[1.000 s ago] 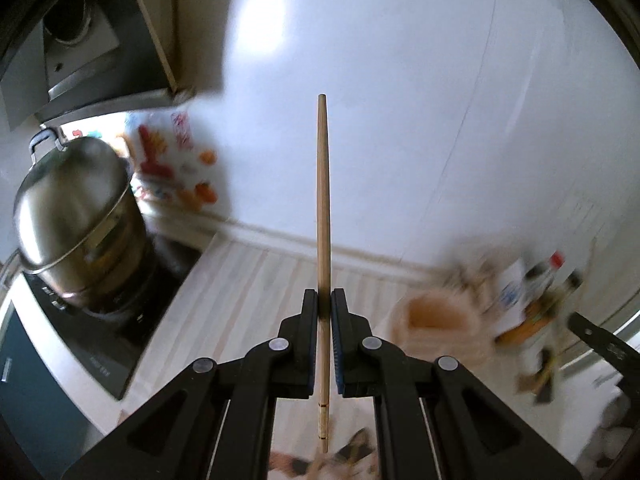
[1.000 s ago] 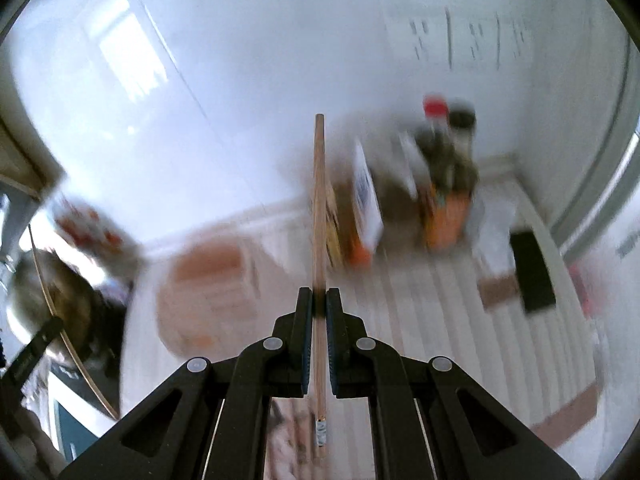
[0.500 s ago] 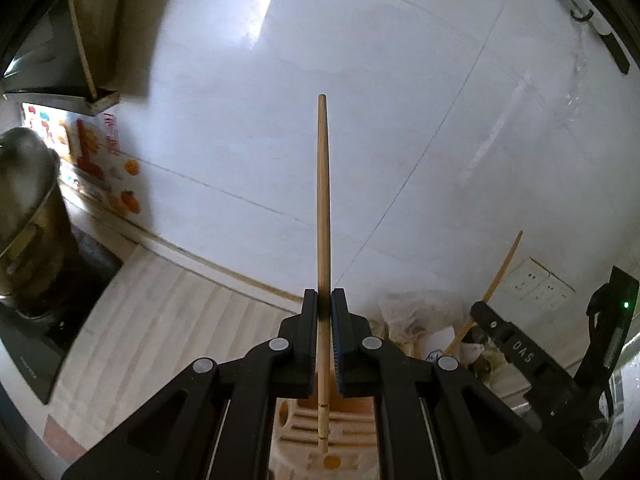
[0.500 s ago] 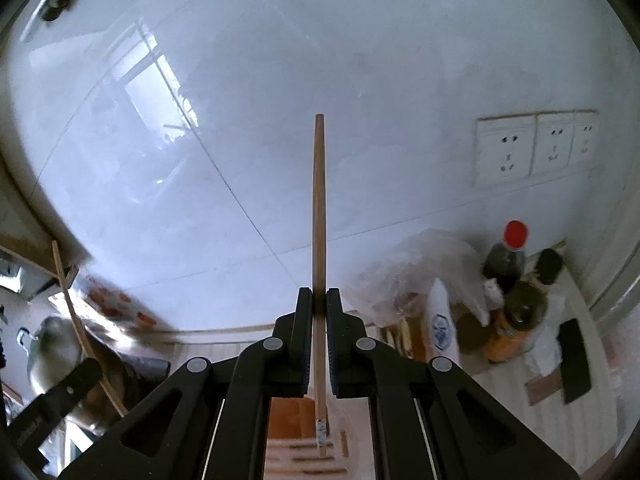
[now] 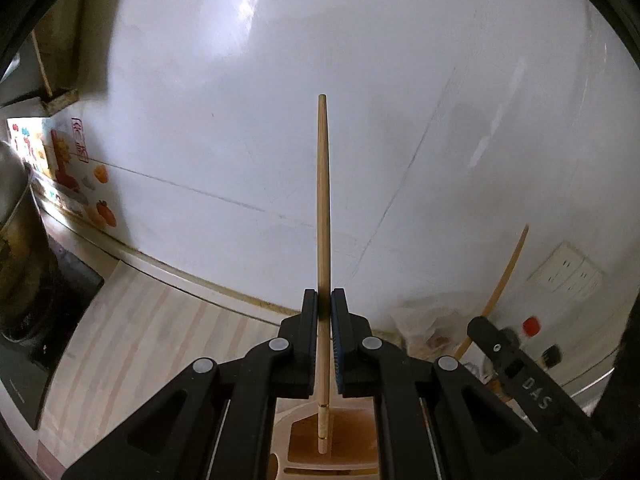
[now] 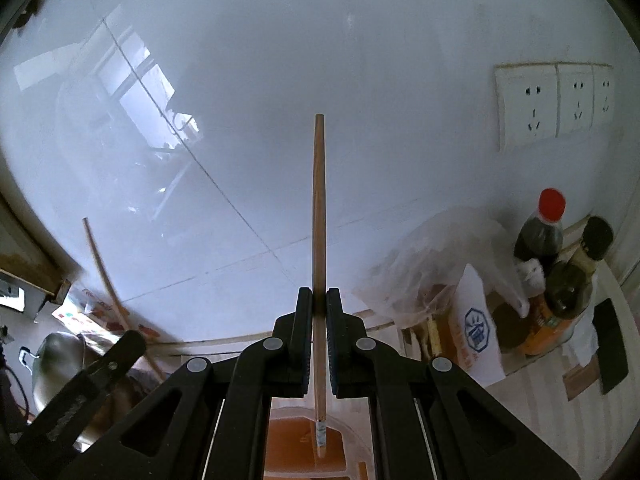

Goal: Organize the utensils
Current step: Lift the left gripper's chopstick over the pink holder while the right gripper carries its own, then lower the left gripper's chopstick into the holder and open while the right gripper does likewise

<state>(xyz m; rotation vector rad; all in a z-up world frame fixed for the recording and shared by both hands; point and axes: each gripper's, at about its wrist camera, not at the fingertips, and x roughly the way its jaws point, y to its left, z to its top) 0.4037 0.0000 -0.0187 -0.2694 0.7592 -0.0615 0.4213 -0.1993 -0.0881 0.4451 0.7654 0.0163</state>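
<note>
Left gripper [image 5: 324, 308] angled down, clamped tight on a chopstick [image 5: 323, 208] that sticks up toward the wall. Right gripper [image 6: 319, 306] same pose, pinching a second chopstick [image 6: 319, 216]. Both butt ends hang over the orange utensil holder [image 6: 288, 444] below.

One wooden chopstick [image 5: 323, 240] stands upright in the left view, its thick end over the orange-floored compartment of a pale utensil holder [image 5: 332, 446]. A second chopstick [image 6: 319, 264], darker with a silvery band, hangs likewise over the holder.
</note>
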